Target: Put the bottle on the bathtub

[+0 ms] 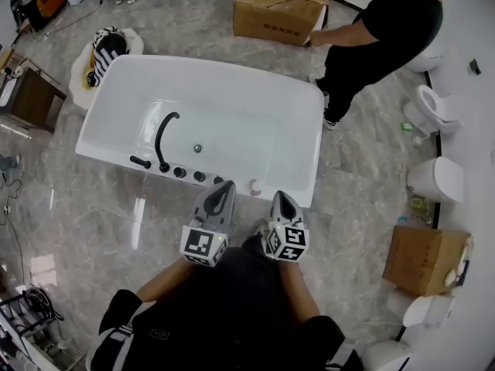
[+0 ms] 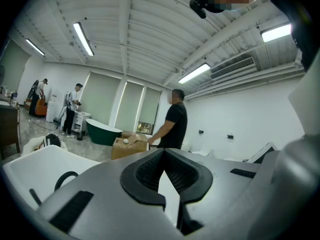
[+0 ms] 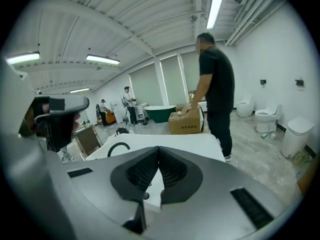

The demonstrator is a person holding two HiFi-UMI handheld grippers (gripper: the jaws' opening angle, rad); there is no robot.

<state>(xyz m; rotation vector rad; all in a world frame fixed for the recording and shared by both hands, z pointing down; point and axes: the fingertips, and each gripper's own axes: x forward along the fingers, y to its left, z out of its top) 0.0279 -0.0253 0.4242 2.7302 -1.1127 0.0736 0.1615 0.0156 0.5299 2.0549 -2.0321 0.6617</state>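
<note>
At the left, off the far left corner of the bathtub (image 1: 232, 72), a striped bundle (image 1: 107, 50) lies in a low white basin. The bathtub is white, and its long sides run left to right. A black faucet (image 1: 164, 134) rises from the near edge, towards the left, and 3 black knobs (image 1: 199, 176) sit in a row just to its right on the same edge.

The left gripper (image 1: 223, 187) is in front of the near edge, and its tip reaches the rim beside the last knob. In the left gripper view its jaws (image 2: 162, 151) are clenched tip to tip and grasp nothing.

The bottle (image 1: 254, 187), a small white thing, stands on the near edge of the bathtub, between the 2 gripper tips and apart from both. It is too small to tell more about it.

The right gripper (image 1: 280, 199) is just to the right of it, also before the near edge. Its jaws (image 3: 159, 149) are pressed together and empty as well.

Beyond the far right corner a person in black (image 1: 379, 29) leans with 1 hand on a cardboard box (image 1: 278, 10). White toilets (image 1: 435, 180) stand along the right wall.
</note>
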